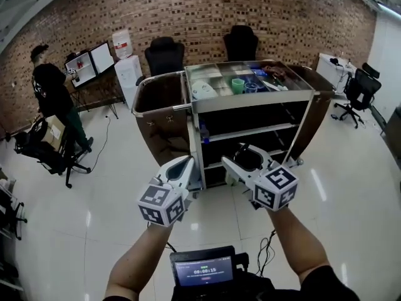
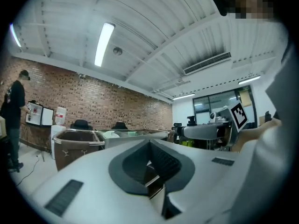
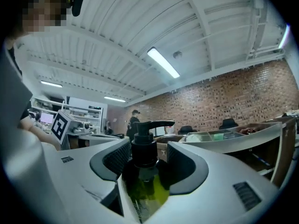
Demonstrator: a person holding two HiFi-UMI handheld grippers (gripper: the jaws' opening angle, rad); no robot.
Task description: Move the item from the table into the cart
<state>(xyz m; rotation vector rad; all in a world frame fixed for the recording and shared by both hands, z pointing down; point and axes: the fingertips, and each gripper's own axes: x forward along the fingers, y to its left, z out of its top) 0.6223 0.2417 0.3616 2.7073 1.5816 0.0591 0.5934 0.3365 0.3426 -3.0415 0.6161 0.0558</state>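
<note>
- The pump bottle (image 3: 145, 185), which has green liquid inside, stands upright between the jaws of the right gripper (image 3: 147, 149). The jaws are clamped on its shoulder, just under the black pump.
- It looks smooth and rather heavy from the liquid — probably slippery. A hold on the body below the neck seems safest, never on the pump head.
- The left gripper (image 2: 150, 158) has its jaws together and carries nothing.
- The cart (image 1: 247, 98) stands at twelve o'clock from both grippers.
</note>
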